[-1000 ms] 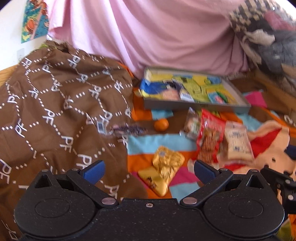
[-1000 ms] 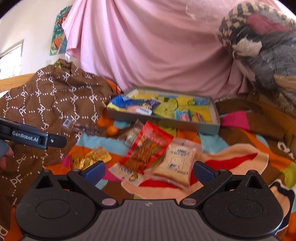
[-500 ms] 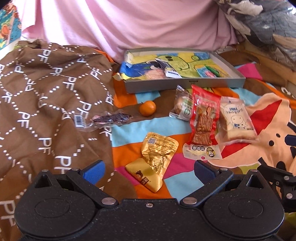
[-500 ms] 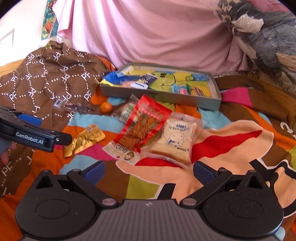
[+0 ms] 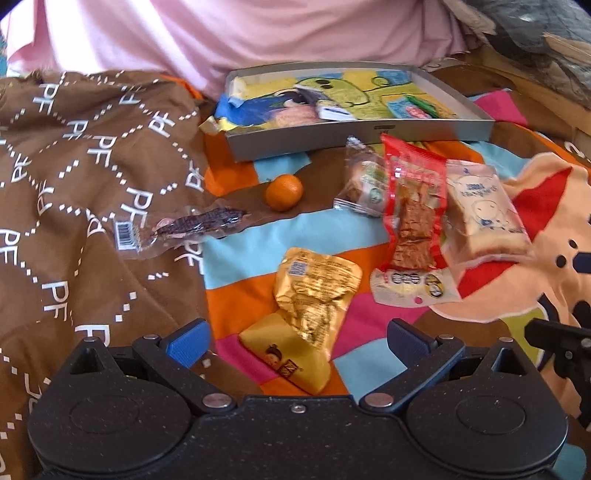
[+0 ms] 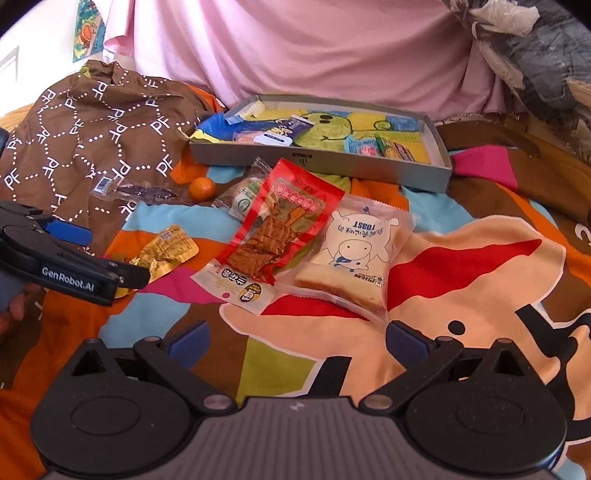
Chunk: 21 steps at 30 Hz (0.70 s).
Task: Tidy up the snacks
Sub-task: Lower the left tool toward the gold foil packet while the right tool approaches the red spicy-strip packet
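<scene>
A home bedroom: a bed spread with a bright cartoon blanket [image 6: 461,266], a brown patterned cloth [image 6: 92,136] bunched at its left, a pink sheet [image 6: 314,48] draped behind, piled bedding [image 6: 535,48] at the right, and a child's drawing [image 6: 86,31] on the wall.

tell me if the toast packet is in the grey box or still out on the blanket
Out. The clear toast packet printed with a cartoon cow lies flat on the colourful blanket, in front of the shallow grey cardboard box, beside the red snack packet.

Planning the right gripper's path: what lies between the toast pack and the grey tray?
Only bare blanket: in the right wrist view, nothing sits between the toast pack and the tray. Right gripper is open.
</scene>
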Each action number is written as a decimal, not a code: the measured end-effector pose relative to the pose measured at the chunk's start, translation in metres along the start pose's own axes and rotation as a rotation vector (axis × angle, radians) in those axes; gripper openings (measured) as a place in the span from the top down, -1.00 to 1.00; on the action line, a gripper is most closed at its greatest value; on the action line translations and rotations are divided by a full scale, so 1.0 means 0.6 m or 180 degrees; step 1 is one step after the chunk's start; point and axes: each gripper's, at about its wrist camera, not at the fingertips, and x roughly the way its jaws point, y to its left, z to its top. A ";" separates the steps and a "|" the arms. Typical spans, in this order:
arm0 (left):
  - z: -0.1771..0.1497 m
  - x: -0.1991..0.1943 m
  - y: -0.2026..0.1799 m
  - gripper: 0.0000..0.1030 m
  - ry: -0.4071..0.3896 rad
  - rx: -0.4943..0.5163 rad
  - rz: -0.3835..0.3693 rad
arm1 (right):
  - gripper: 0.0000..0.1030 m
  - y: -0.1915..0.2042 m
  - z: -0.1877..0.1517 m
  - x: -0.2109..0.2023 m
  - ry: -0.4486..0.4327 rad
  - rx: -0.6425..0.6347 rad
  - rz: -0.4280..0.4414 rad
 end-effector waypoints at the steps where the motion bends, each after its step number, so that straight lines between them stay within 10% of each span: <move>1: 0.001 0.004 0.004 -0.97 0.0015 -0.0019 0.0011 | -1.00 -0.002 0.001 0.003 0.0011 0.0009 0.0008; 21: 0.006 0.030 0.004 -0.92 0.0049 0.0079 -0.0242 | -0.99 -0.017 0.055 0.063 -0.0043 0.0062 0.0324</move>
